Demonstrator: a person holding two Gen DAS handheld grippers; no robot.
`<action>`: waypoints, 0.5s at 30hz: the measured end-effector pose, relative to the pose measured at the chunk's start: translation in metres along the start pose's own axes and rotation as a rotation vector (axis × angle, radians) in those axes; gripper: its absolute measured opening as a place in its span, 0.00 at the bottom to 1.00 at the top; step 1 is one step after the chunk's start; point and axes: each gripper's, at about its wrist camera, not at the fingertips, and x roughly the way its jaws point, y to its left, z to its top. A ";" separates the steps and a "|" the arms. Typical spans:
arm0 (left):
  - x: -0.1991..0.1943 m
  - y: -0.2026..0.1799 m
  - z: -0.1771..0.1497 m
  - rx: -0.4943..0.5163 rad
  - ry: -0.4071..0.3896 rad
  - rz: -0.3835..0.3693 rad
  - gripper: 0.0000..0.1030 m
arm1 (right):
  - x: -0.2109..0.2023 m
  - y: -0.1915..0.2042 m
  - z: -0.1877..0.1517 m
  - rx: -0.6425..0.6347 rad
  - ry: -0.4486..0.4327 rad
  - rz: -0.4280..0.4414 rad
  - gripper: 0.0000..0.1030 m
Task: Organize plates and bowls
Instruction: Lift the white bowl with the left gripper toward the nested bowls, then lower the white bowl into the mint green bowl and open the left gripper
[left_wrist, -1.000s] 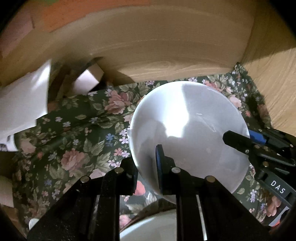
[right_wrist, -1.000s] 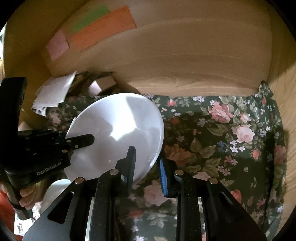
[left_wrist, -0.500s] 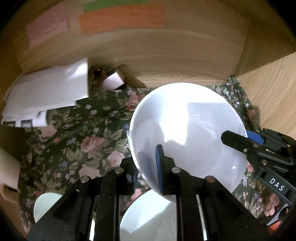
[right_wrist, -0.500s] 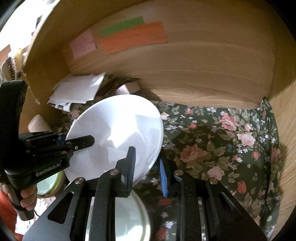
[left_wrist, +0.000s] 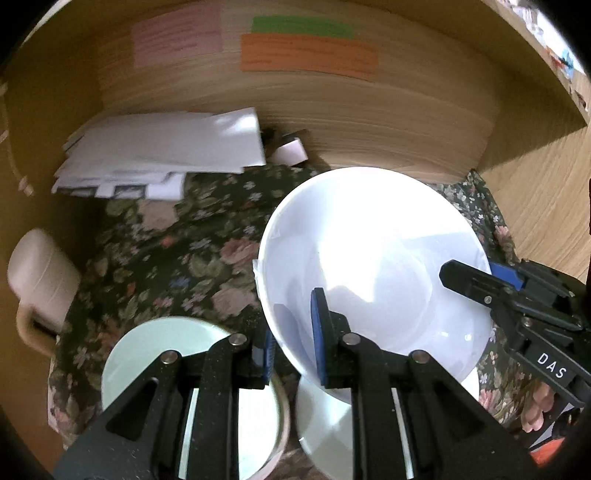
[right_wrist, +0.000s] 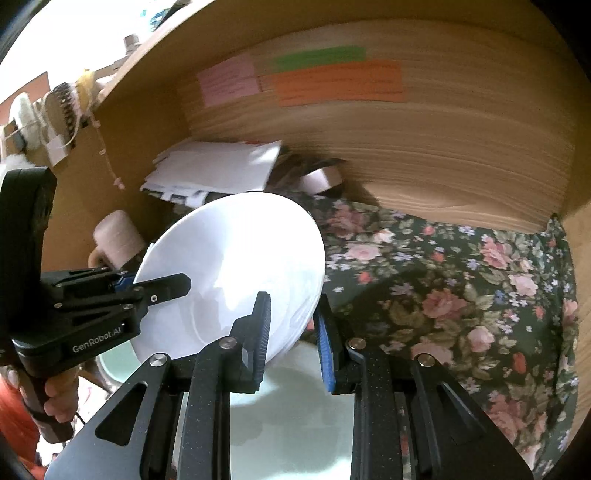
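Observation:
A white bowl (left_wrist: 373, 258) hangs tilted above the floral cloth, gripped on two sides of its rim. My left gripper (left_wrist: 291, 336) is shut on the rim's near left edge, one blue pad inside the bowl and one outside. In the left wrist view my right gripper (left_wrist: 480, 284) clamps the opposite rim. The right wrist view shows the same bowl (right_wrist: 236, 258), with my right gripper (right_wrist: 293, 326) shut on its right rim and my left gripper (right_wrist: 162, 288) shut on the far side. Under the bowl sit a pale green dish (left_wrist: 173, 354) and a white dish (left_wrist: 325, 421).
A floral cloth (right_wrist: 461, 295) covers the shelf floor. Wooden walls stand at the back (left_wrist: 332, 103) and right (left_wrist: 546, 192). Loose papers (left_wrist: 166, 155), a tape roll (left_wrist: 291, 149) and a pink mug (left_wrist: 37, 280) lie at the back left. A hand (right_wrist: 51, 402) holds the left gripper.
Both grippers have drawn back from the back wall and risen a little, carrying the bowl. The dishes beneath, the mug and the coloured notes have come into view.

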 end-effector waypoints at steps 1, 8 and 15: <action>-0.003 0.005 -0.003 -0.007 -0.002 0.005 0.17 | 0.001 0.005 -0.001 -0.005 0.001 0.008 0.21; -0.019 0.035 -0.023 -0.063 -0.012 0.022 0.17 | 0.008 0.035 -0.007 -0.040 0.018 0.055 0.21; -0.031 0.059 -0.044 -0.112 -0.023 0.043 0.17 | 0.019 0.061 -0.012 -0.068 0.043 0.092 0.21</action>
